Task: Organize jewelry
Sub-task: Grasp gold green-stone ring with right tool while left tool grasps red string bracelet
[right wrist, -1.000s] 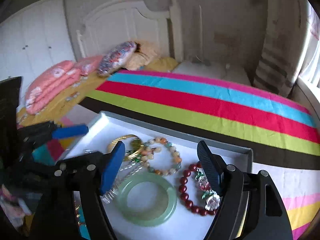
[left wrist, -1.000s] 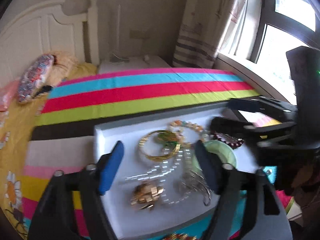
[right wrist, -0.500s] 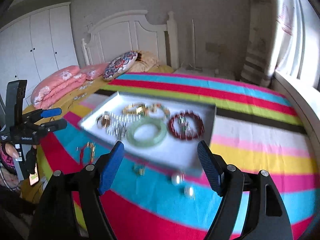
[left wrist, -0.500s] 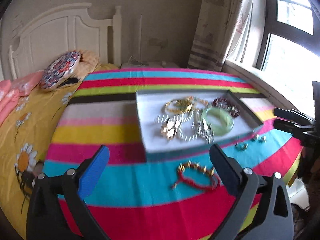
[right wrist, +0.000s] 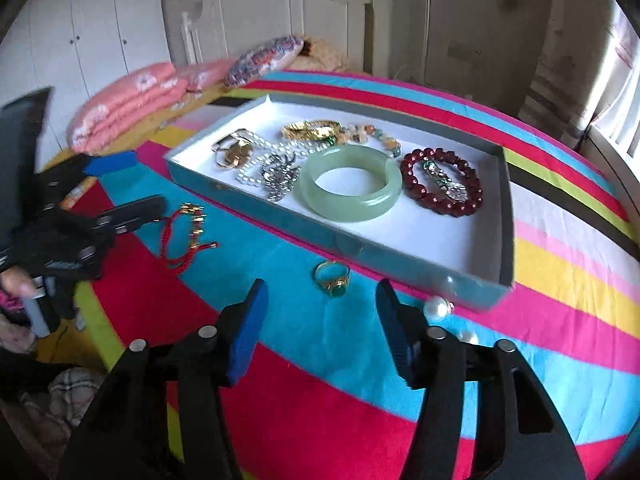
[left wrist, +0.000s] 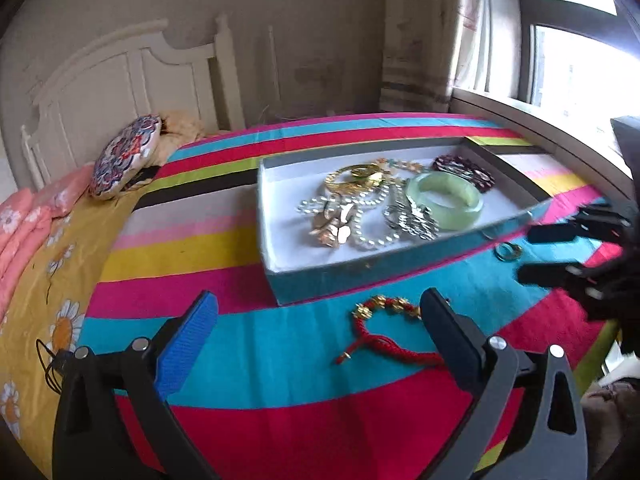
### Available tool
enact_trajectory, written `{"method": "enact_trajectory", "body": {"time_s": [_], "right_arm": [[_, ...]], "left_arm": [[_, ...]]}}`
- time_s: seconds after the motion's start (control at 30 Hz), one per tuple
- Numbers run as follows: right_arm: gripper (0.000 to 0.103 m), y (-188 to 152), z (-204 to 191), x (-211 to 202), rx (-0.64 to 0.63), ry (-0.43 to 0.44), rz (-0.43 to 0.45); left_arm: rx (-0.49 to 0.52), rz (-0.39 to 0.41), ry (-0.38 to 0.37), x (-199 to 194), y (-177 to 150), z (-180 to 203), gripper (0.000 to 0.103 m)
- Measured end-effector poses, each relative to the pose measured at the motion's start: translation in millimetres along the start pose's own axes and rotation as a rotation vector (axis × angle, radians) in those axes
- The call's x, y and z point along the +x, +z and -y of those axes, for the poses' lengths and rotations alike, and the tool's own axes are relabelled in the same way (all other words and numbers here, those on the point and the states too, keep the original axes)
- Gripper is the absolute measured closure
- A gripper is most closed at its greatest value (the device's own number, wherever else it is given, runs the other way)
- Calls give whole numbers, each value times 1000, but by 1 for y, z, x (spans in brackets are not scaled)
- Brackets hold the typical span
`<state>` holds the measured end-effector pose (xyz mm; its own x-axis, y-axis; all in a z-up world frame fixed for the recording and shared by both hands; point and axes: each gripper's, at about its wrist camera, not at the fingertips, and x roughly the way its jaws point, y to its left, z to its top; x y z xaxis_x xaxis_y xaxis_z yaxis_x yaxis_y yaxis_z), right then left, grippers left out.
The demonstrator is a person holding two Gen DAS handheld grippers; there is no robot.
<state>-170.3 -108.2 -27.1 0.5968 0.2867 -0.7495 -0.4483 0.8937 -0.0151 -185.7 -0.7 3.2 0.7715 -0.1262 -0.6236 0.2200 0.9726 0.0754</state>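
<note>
A shallow grey-blue tray [left wrist: 340, 276] [right wrist: 505, 216] lies on the striped bed. It holds a green jade bangle [left wrist: 444, 198] [right wrist: 350, 182], a dark red bead bracelet [right wrist: 442, 180], gold bangles [left wrist: 354, 178], pearl strands and silver pieces. In front of the tray lie a red cord bracelet [left wrist: 384, 332] [right wrist: 184, 236], a gold ring with a green stone [right wrist: 333, 278] [left wrist: 507, 251] and two pearl earrings [right wrist: 438, 307]. My left gripper [left wrist: 320, 336] is open and empty, above the bed beside the cord bracelet. My right gripper [right wrist: 322, 320] is open and empty, just short of the ring.
Striped bedspread [left wrist: 280, 420] covers the bed. A patterned pillow [left wrist: 126, 156] and pink quilts [right wrist: 128, 104] lie near the white headboard [left wrist: 120, 80]. A window [left wrist: 580, 60] is on the right, white wardrobes [right wrist: 80, 32] at the far left.
Both grippers pulled back from over the tray to the near side of the bed, then came a little closer and lower. The loose bracelet, ring and earrings came into view.
</note>
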Motion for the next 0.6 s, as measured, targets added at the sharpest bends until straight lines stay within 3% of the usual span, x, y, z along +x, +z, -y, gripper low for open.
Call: {"method": "enact_trajectory", "body": {"time_s": [0.17,0.3,0.4,0.6], "right_arm": [[60,-1,2,4,-4,-3,-14],[67,0,-1,4,-29,3,-13],[87,-1,-5,3,-52,-5,-8],[87,-8,-5,-4,-44,5,12]], "left_arm": [[22,-25,-114,-4,-6,16,3],[-28,-59,-246,-1,-3,21,3],[-39,-82,-235,6,-2,25,4],[15,-110,-178,12,-2,38,10]]}}
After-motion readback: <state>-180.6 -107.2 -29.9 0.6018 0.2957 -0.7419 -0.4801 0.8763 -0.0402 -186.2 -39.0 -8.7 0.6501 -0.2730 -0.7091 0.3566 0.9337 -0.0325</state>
